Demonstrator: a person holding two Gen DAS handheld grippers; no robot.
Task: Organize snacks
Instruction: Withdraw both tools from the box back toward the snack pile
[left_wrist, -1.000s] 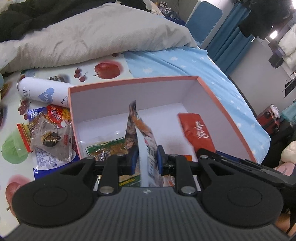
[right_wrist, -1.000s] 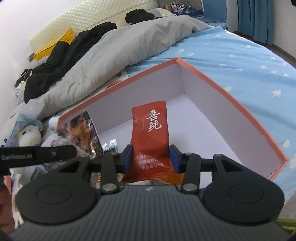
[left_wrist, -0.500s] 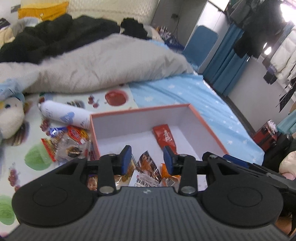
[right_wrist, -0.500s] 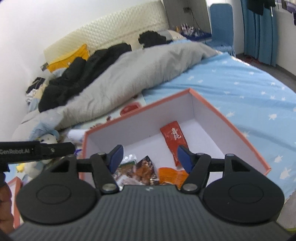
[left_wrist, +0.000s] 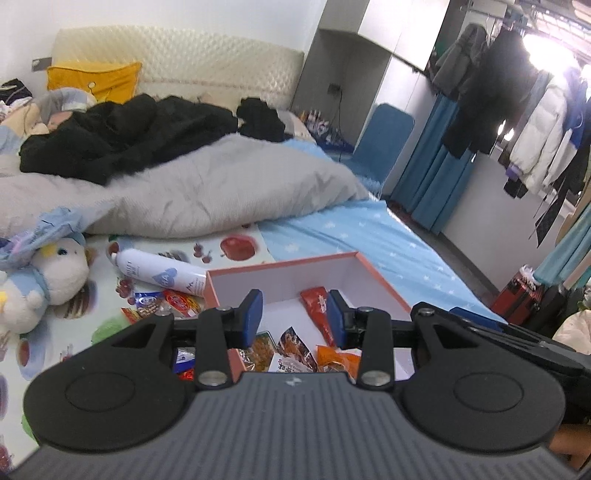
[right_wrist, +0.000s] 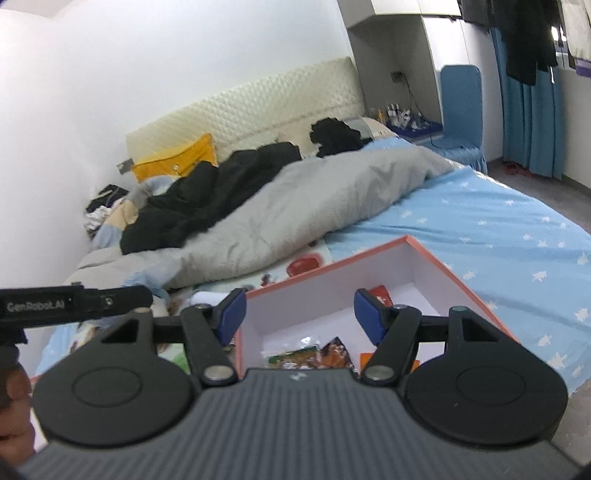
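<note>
A white box with an orange rim (left_wrist: 280, 264) (right_wrist: 332, 264) lies on the bed. A red snack packet (left_wrist: 314, 299) (right_wrist: 380, 291) lies flat inside it, with several printed packets (left_wrist: 295, 347) (right_wrist: 306, 354) at the near end. More loose snacks (left_wrist: 162, 302) lie on the fruit-print mat, left of the box. My left gripper (left_wrist: 294, 314) hovers above the box's near edge, open and empty. My right gripper (right_wrist: 299, 312) also hangs over the box, open wider, with nothing between its pads.
A white spray bottle (left_wrist: 159, 273) lies beside the box's far left corner, and a plush toy (left_wrist: 37, 284) sits further left. A grey duvet (left_wrist: 203, 195) and dark clothes fill the head of the bed. The blue star sheet (right_wrist: 498, 229) stretches off to the right.
The left gripper let go of a printed packet and the right let go of the red packet. Both opened, then rose and pulled back from the box, where the packets now lie.
</note>
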